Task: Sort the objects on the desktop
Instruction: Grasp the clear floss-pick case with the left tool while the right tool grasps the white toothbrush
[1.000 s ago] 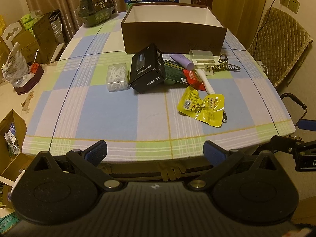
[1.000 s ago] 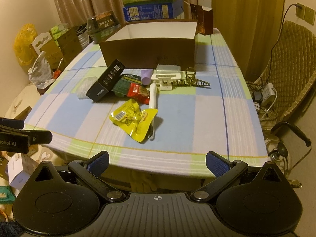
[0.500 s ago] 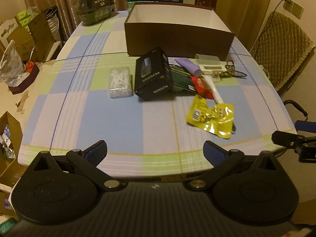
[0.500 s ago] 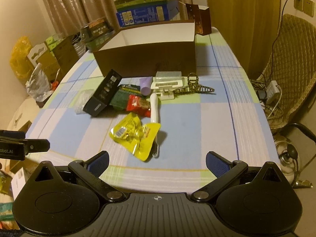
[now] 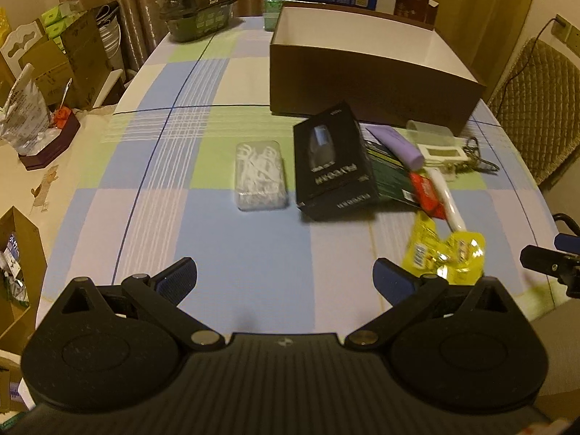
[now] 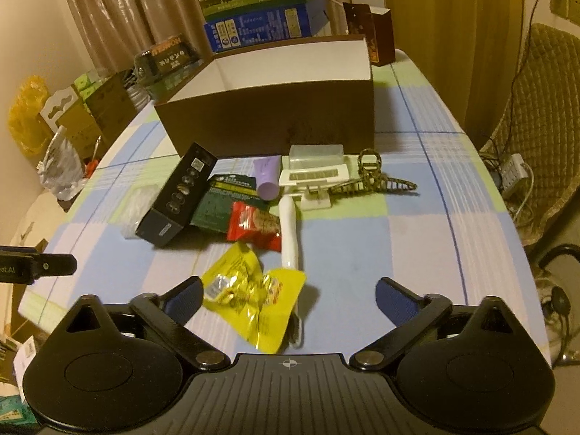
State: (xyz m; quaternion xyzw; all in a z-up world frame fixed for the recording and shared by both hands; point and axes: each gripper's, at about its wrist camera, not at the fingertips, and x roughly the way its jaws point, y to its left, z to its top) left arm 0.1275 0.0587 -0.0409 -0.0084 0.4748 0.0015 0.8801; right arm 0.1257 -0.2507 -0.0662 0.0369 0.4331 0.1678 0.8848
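Lying just ahead of the right gripper (image 6: 288,295), the yellow snack packet (image 6: 253,299) sits crumpled between its two blue pads, nearer the left one, with no pad pressing on it; the jaws are closing from wide apart. A white brush (image 6: 290,232) runs lengthwise away from this gripper, its far end toward the brown box (image 6: 275,116), its near end tucked under the packet. The left gripper (image 5: 284,277) hangs wide apart over bare tabletop (image 5: 235,253), with the floss-pick case (image 5: 259,175) and black carton (image 5: 331,165) farther ahead, so the right hand is plainly the nearer to the packet. The brown box stands open, and the part of its white inside that shows looks empty.
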